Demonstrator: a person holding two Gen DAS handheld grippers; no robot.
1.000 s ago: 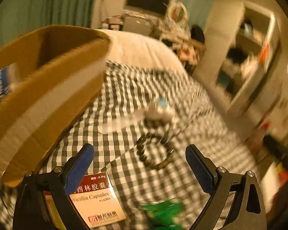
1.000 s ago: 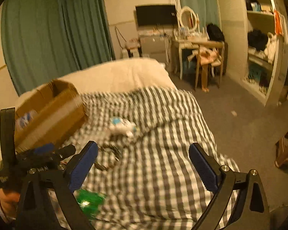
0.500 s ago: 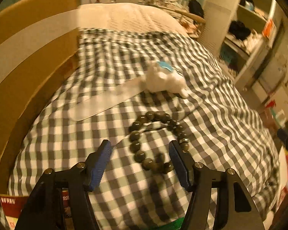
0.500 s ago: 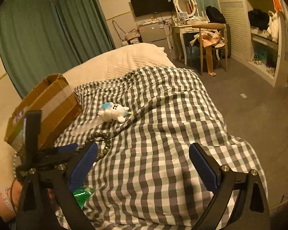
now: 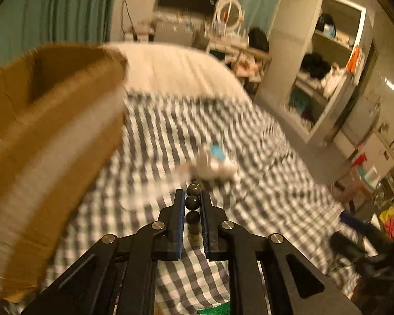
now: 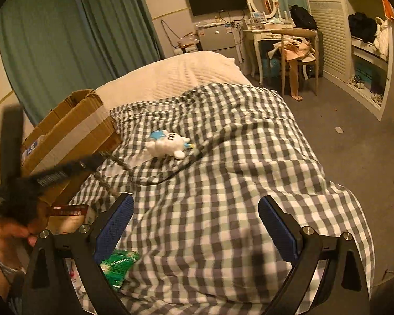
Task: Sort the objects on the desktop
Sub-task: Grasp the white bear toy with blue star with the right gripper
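Note:
My left gripper point(image 5: 192, 197) is shut on a dark bead bracelet point(image 5: 192, 202), whose beads sit in a row between the blue pads. In the right wrist view the left gripper point(image 6: 93, 160) is a blur beside the cardboard box point(image 6: 73, 128), and the bracelet point(image 6: 108, 182) dangles from it above the checked bedspread point(image 6: 223, 183). The open box point(image 5: 52, 131) fills the left of the left wrist view. A white and blue plush toy point(image 6: 168, 144) lies on the bedspread past the bracelet. My right gripper point(image 6: 195, 210) hangs open over the bedspread with nothing in it.
A green packet point(image 6: 119, 265) and a red and white medicine box point(image 6: 68, 215) lie near the bed's front left. A clear wrapper point(image 6: 135, 160) lies beside the plush. A hand point(image 6: 15, 233) holds the left gripper. A chair, dressing table and shelves stand beyond the bed.
The left gripper has closed on the bracelet and lifted it off the bedspread, swinging up toward the box. The right gripper has stayed open and hardly moved.

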